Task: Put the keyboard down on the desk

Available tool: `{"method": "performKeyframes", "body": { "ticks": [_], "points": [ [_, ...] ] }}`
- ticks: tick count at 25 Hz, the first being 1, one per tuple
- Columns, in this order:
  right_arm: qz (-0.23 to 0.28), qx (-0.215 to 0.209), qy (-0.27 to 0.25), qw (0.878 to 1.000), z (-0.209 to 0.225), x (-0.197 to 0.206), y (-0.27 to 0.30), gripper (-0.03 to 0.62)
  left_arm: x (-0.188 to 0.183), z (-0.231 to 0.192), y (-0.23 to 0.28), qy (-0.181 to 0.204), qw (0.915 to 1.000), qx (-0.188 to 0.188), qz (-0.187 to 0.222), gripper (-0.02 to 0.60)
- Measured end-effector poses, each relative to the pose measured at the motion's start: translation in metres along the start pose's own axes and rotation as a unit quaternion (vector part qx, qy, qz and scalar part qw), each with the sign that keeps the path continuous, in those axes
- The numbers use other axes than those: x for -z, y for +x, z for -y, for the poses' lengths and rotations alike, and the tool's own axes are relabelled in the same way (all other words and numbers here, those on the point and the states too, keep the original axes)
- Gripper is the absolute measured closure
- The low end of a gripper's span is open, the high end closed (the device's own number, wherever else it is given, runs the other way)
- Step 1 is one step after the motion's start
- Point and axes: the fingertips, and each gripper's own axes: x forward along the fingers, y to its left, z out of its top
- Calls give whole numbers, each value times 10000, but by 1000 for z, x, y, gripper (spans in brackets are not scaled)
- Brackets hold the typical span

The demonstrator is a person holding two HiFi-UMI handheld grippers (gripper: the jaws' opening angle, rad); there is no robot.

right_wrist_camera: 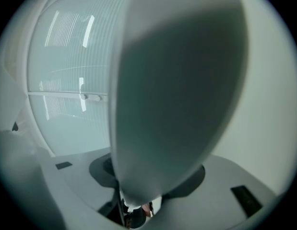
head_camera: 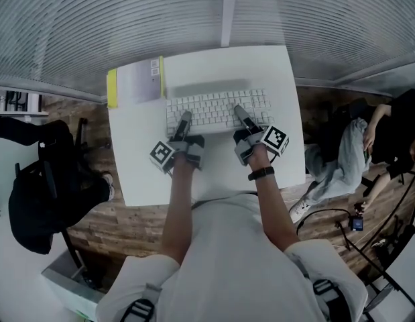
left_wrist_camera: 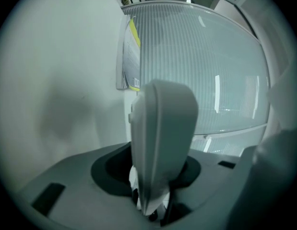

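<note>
A white keyboard (head_camera: 217,109) hangs a little above the white desk (head_camera: 281,79), casting a shadow on the desk behind it. My left gripper (head_camera: 184,119) is shut on its near edge at the left, one finger lying over the keys. At the right of that edge my right gripper (head_camera: 239,113) holds it the same way. In the left gripper view a pale finger (left_wrist_camera: 160,138) fills the middle, with the desk (left_wrist_camera: 57,80) to its left. A broad finger (right_wrist_camera: 177,99) blocks most of the right gripper view. The keyboard itself is not plain in either gripper view.
A grey booklet with a yellow edge (head_camera: 135,82) lies on the desk's far left corner, also seen in the left gripper view (left_wrist_camera: 131,56). A ribbed wall (head_camera: 294,19) stands behind the desk. A black chair (head_camera: 39,186) is at the left, a seated person (head_camera: 395,126) at the right.
</note>
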Motion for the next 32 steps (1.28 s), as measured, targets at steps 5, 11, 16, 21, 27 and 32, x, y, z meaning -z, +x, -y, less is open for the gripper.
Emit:
{"method": "performKeyframes", "body": {
  "ticks": [5,11,16,21,27,32],
  "points": [
    [-58,214,-58,9997,9,1,0,408,-2,-9,-1,-51,9999,-127,40,445],
    [-86,235,-8,9997,13,2,4,408,-6,-20,-2,-102,9996,-270,67,445],
    [-84,313,79,9994,19,3,6,408,-6,-23,-1,-119,9993,-340,98,445],
    [-44,431,202,9989,26,4,9,408,-7,-33,0,-199,9986,-484,118,445],
    [12,545,238,9982,29,3,9,410,-6,-38,-2,-407,9974,-556,211,446],
    [286,644,534,9961,31,0,9,416,-5,-39,-2,-500,9968,-586,202,446]
  ]
}}
